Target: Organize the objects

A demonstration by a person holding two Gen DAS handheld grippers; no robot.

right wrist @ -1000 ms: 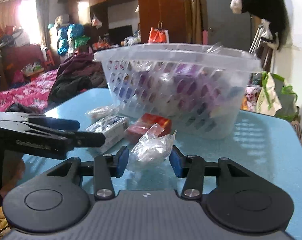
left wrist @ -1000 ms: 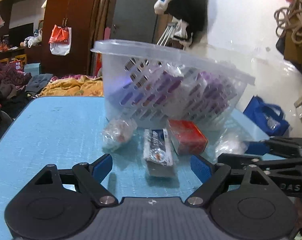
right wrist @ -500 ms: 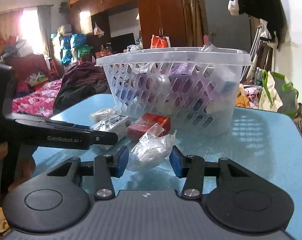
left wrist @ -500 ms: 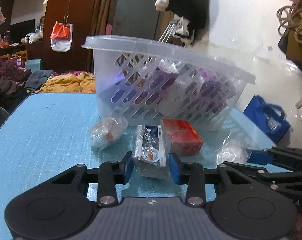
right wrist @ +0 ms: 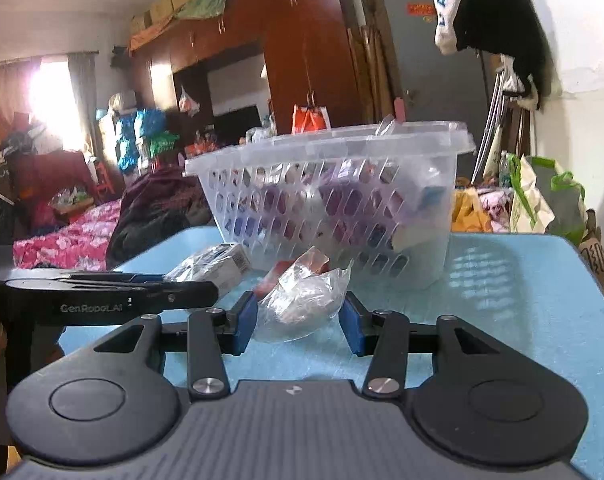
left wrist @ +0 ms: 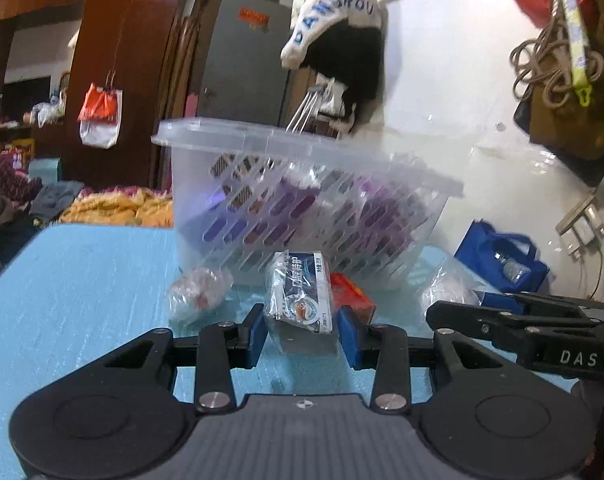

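My left gripper (left wrist: 302,334) is shut on a blue-and-white wrapped box (left wrist: 302,294) and holds it lifted, tilted up toward the clear slotted basket (left wrist: 302,208). My right gripper (right wrist: 300,322) is shut on a clear plastic bag of white contents (right wrist: 302,300), raised above the blue table (right wrist: 521,300). The basket (right wrist: 333,200) holds several purple and wrapped packs. A red box (left wrist: 351,294) and a small clear bag with red bits (left wrist: 200,290) lie on the table in front of the basket.
The right gripper's body (left wrist: 541,332) reaches in at the right of the left wrist view; the left gripper's body (right wrist: 102,300) shows at the left of the right wrist view. A wall stands behind the basket, with a blue bag (left wrist: 501,256) beside the table.
My left gripper closed on the wrapped box and lifted it off the table. My right gripper, holding the clear bag, rose with it. Both views tilted upward.
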